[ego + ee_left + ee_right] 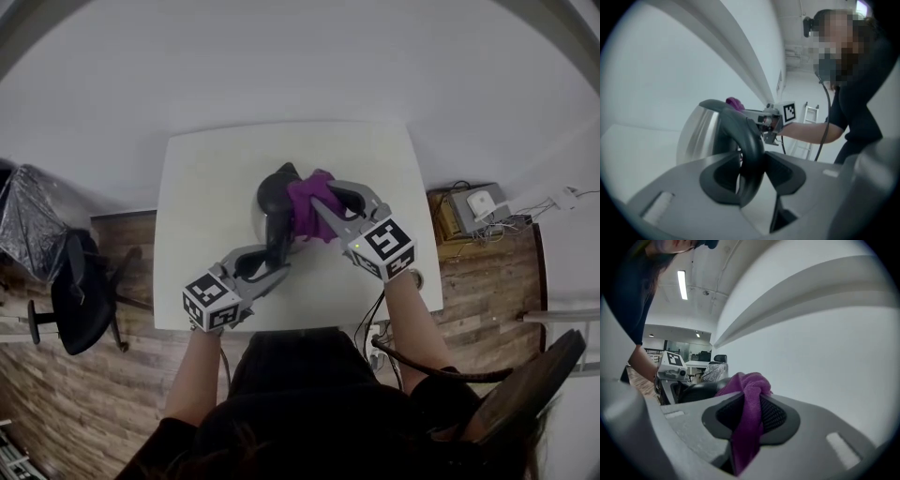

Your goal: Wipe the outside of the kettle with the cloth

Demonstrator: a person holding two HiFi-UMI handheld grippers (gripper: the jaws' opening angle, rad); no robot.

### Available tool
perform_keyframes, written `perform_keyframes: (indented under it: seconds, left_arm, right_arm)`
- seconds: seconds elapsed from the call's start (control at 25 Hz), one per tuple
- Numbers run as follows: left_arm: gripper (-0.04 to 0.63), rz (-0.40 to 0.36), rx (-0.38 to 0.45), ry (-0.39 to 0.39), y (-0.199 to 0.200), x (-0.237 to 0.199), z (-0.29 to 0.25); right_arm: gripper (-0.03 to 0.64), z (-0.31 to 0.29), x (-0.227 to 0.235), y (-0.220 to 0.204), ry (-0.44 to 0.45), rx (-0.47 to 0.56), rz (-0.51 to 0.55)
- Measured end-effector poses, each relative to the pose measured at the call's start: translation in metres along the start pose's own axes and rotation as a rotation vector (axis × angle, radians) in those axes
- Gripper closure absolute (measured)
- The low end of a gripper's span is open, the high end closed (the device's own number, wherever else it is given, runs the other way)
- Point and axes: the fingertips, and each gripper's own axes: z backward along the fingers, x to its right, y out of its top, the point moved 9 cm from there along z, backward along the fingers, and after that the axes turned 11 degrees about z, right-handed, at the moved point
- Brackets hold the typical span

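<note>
The kettle (262,217), a rounded body of brushed steel with a black lid and a curved black plastic handle (746,140), is stood near the middle of a plain white table (202,169). Its handle is clamped between the dark ribbed pads of the left gripper (274,255), which is held almost level and aimed across the table from an outstretched forearm. A soft purple cloth (309,208), bunched into folds, is pinched firmly in the right gripper (323,214) and is held at the kettle's upper right side, by the lid. Black-and-white square markers are carried on each gripper's cube (210,302). A black office chair (80,291) is parked on the wood-plank floor (112,394) at the left.
</note>
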Motion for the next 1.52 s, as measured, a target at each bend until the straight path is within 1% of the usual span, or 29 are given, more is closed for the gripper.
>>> perform_keyframes:
  seconds: [0.12, 0.32, 0.6, 0.68, 0.8, 0.92, 1.0, 1.16, 1.24, 1.32, 1.4, 1.52]
  left_arm:
    - [0.428, 0.012, 0.003, -0.009, -0.001, 0.0, 0.0]
    - [0.428, 0.014, 0.005, -0.017, 0.0, 0.0, -0.001]
    - [0.428, 0.019, 0.004, -0.024, 0.0, 0.0, 0.0]
    - [0.428, 0.021, 0.006, -0.027, 0.0, 0.0, -0.001]
    - [0.426, 0.026, 0.013, -0.033, -0.002, 0.0, 0.0]
    - [0.426, 0.024, 0.013, -0.039, -0.003, 0.001, 0.0]
    - [0.426, 0.023, 0.011, -0.042, -0.003, 0.0, 0.0]
    - [0.426, 0.022, 0.014, -0.048, -0.003, 0.0, 0.001]
    - [0.426, 0.023, 0.015, -0.054, -0.004, 0.001, 0.001]
    - [0.426, 0.023, 0.012, -0.06, -0.004, 0.001, 0.0]
    - [0.426, 0.024, 0.009, -0.066, -0.003, 0.001, 0.0]
    - [0.426, 0.025, 0.007, -0.07, -0.004, 0.001, 0.001]
  right_arm:
    - [0.525, 0.004, -0.009, -0.026, -0.006, -0.067, -0.022]
    - [0.525, 0.004, -0.018, -0.068, 0.008, -0.16, -0.083]
    - [0.525, -0.001, -0.05, -0.142, 0.072, -0.327, -0.214]
    - [0.525, 0.0, -0.058, -0.152, 0.081, -0.343, -0.226]
    - [0.525, 0.001, -0.054, -0.15, 0.086, -0.343, -0.225]
    - [0.525, 0.009, -0.032, -0.131, 0.048, -0.289, -0.225]
    - [0.525, 0.013, -0.011, -0.108, 0.023, -0.229, -0.193]
    - [0.525, 0.014, 0.029, -0.048, 0.012, -0.113, -0.038]
    - [0.525, 0.012, 0.046, -0.02, 0.029, -0.049, 0.011]
    - [0.525, 0.007, 0.061, 0.006, 0.066, 0.028, 0.015]
    - [0.525, -0.003, 0.071, 0.024, 0.114, 0.102, -0.009]
    - [0.525, -0.024, 0.075, 0.027, 0.186, 0.166, -0.088]
